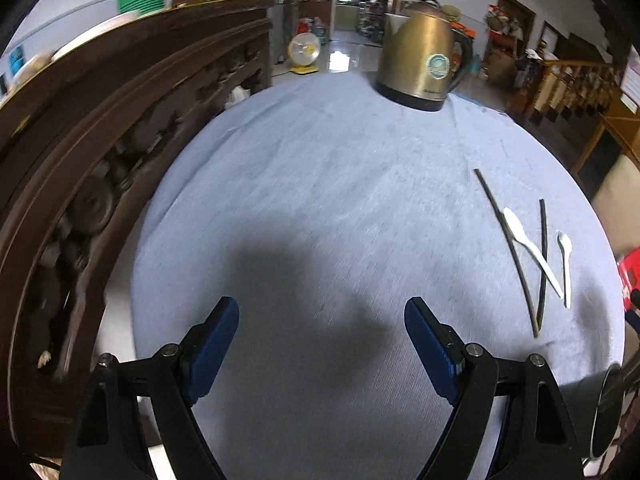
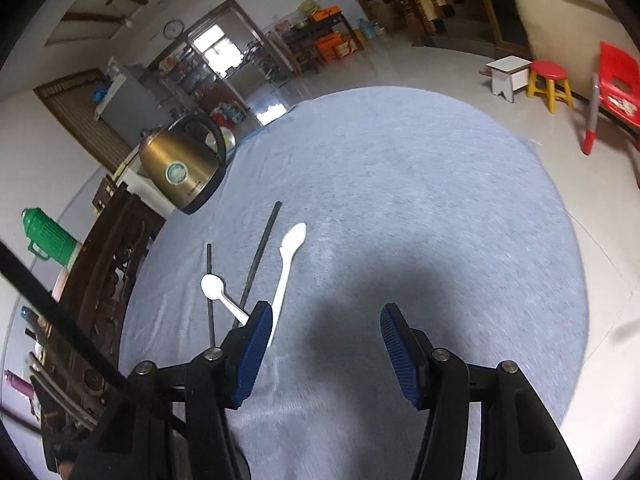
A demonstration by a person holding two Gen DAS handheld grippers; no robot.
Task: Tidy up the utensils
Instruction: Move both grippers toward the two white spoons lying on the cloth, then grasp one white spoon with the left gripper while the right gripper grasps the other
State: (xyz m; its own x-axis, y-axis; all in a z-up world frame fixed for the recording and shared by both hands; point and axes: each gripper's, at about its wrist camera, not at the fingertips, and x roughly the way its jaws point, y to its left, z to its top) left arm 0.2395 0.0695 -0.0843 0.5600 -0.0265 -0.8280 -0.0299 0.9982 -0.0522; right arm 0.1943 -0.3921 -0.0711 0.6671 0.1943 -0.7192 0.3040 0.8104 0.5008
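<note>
Two dark chopsticks lie on the pale blue tablecloth, at the right of the left wrist view. One white plastic spoon lies across them. A second white spoon lies just right of them. My left gripper hovers open over bare cloth, well left of the utensils. In the right wrist view the chopsticks, the crossing spoon and the other spoon are left of centre. My right gripper is open and empty; its left finger hides the near ends of the spoons.
A brass-coloured electric kettle stands at the far side of the round table. Dark carved wooden furniture runs along the left edge, with a green jug on it. Beyond the table's right edge are a red chair and a stool.
</note>
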